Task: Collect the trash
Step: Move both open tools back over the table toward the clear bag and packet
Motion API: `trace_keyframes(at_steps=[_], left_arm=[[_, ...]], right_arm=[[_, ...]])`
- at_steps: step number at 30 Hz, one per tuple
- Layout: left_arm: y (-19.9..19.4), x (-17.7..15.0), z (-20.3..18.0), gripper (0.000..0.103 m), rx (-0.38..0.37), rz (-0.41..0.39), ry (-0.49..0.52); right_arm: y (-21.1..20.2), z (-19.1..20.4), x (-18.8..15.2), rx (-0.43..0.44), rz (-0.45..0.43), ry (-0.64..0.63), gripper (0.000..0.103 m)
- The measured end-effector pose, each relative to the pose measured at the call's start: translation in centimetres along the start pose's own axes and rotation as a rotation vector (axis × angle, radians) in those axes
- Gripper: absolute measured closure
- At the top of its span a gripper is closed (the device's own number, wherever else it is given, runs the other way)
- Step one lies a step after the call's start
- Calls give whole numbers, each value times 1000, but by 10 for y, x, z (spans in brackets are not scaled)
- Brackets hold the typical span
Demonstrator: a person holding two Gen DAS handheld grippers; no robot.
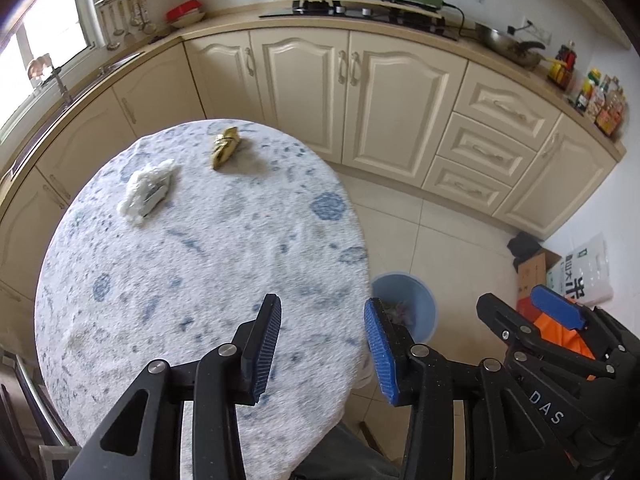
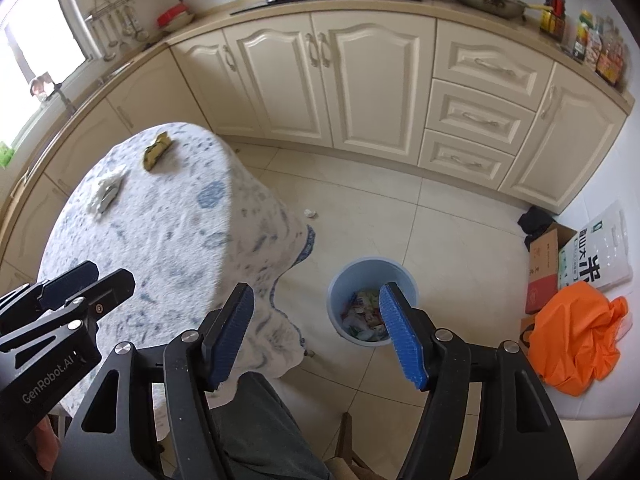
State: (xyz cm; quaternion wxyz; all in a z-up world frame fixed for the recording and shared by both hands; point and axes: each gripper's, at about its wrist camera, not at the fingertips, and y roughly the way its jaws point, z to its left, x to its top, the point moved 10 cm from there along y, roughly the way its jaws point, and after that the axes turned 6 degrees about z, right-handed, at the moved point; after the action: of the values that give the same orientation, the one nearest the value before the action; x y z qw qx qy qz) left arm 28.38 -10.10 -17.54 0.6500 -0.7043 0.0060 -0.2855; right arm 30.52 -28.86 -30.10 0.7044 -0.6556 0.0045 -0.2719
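A crumpled white tissue wad [image 1: 146,192] and a yellow-green wrapper [image 1: 226,147] lie on the far part of the round table [image 1: 200,280] with its blue-patterned cloth. Both show in the right wrist view, the tissue [image 2: 106,192] and the wrapper [image 2: 157,151]. A blue trash bin [image 2: 372,300] holding several wrappers stands on the floor right of the table; its rim shows in the left wrist view [image 1: 404,300]. My left gripper [image 1: 322,344] is open and empty above the table's near right edge. My right gripper [image 2: 316,332] is open and empty, above the floor near the bin.
A small white scrap [image 2: 309,213] lies on the tiled floor past the table. An orange bag [image 2: 576,340], a cardboard box [image 2: 544,268] and a white rice sack [image 2: 600,248] sit on the right. Cream cabinets [image 2: 360,80] run along the back. My lap is below the grippers.
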Motion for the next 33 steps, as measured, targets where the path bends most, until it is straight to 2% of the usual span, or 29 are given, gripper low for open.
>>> trace_keyframes(at_steps=[9,17,25,33], left_arm=[[-28,-26,57,62,9,-22,-69],[-32,-36,115,62,55,-9,-131],[-21,-36,162,62,80,20,-195],[9,-26,205,62,87,60,-247]], right_arm=[[-2,58,-13,45,-2,-47,36],[11,110,-14,94,15,-70,36],[34,159,-15,129,56,-114,36],[58,192,-4,139,93,-141,36]])
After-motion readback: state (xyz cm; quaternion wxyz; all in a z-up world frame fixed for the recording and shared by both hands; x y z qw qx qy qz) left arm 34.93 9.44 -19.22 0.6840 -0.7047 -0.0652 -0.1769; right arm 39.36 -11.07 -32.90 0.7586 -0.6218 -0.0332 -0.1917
